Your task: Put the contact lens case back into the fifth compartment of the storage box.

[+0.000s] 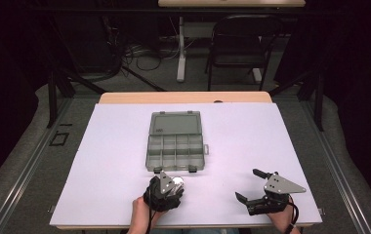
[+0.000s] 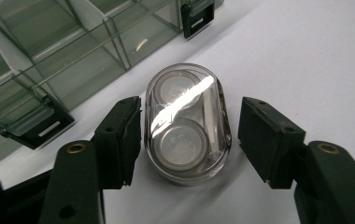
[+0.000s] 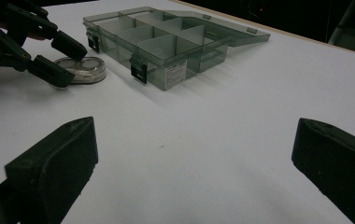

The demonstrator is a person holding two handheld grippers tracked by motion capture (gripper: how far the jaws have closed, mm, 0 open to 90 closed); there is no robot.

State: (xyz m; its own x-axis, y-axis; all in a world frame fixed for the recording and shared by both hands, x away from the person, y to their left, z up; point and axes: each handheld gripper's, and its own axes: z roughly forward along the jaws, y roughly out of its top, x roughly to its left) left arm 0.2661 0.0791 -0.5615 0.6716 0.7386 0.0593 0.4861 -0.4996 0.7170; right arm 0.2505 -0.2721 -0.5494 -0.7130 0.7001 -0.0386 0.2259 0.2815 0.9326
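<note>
Left hand-held gripper [image 2: 187, 140], jaws apart, straddles clear capsule case [image 2: 186, 123]; right [image 3: 189, 172] gapes wide.

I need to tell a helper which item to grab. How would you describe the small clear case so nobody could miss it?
Start at the smoky grey compartment box lying open mid-table. Just in front of its latched edge, between the left hand-held gripper's open jaws, lies the clear oval case. It alone is rounded, with two round discs inside.
</note>
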